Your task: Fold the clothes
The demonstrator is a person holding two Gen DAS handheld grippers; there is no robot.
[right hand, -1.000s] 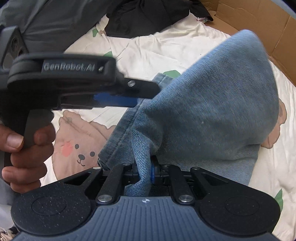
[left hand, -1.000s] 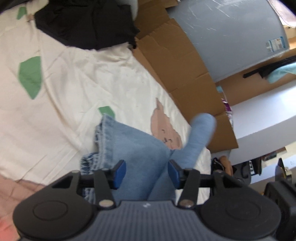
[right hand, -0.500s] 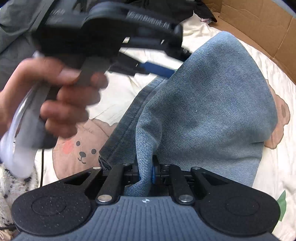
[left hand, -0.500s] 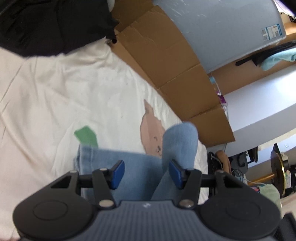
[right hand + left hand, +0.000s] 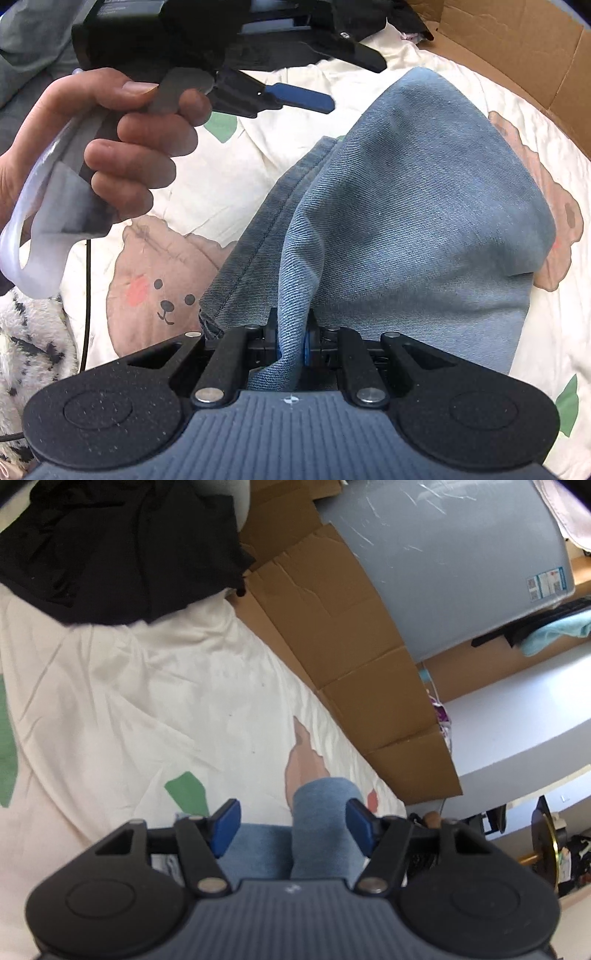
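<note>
Light blue jeans [image 5: 417,221] lie partly lifted over a cream bedsheet [image 5: 229,173] printed with bears and green shapes. My right gripper [image 5: 293,332] is shut on a bunched fold of the denim, which rises from the jaws in a tent shape. My left gripper [image 5: 291,825] is open above the sheet; a hump of the jeans [image 5: 325,819] shows between its blue pads [image 5: 225,825] without being pinched. In the right wrist view the left gripper [image 5: 295,98] hovers up and left of the jeans, held by a hand [image 5: 125,147].
A black garment [image 5: 118,550] is heaped at the far end of the bed. Cardboard panels [image 5: 340,635] line the bed's right side, with a grey board [image 5: 450,554] behind them. A fuzzy black-and-white blanket [image 5: 33,347] lies at the near left.
My left gripper has lifted up and away from the jeans, still open. The right gripper keeps its hold, and the denim fold has barely shifted.
</note>
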